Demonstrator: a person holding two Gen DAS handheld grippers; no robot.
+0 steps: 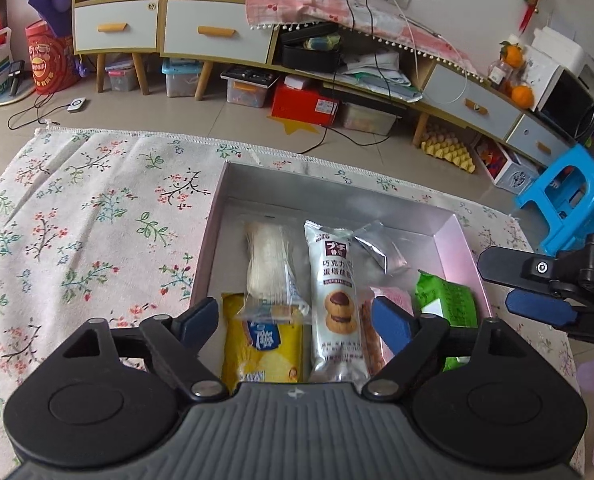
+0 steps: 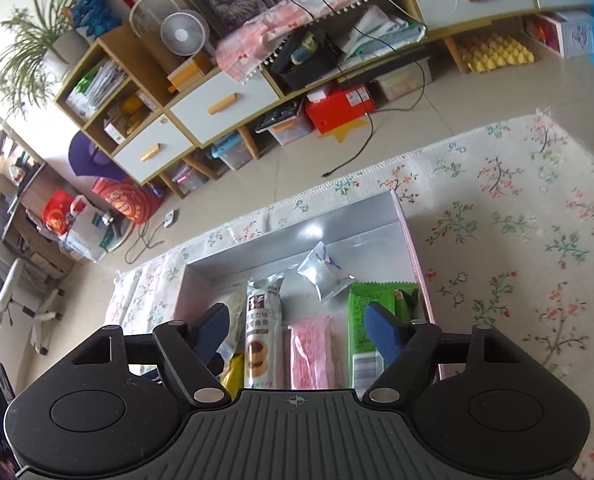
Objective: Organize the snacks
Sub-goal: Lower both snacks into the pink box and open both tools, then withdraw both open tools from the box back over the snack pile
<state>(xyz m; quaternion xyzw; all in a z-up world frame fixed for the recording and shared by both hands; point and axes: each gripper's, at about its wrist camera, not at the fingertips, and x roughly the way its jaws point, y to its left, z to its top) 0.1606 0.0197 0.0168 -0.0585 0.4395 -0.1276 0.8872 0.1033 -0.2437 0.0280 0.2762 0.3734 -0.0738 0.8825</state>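
A pink box with a silver inside sits on a floral rug and holds several snacks: a yellow chip bag, a clear white pack, a white cookie tube, a pink pack, a green pack and a small silver pouch. My left gripper is open and empty above the box's near end. My right gripper is open and empty over the same box; it also shows in the left wrist view at the box's right edge.
The floral rug lies on a tiled floor. A long low cabinet with drawers stands beyond it, with storage boxes beneath. A blue plastic stool stands at the right. A cable trails on the floor.
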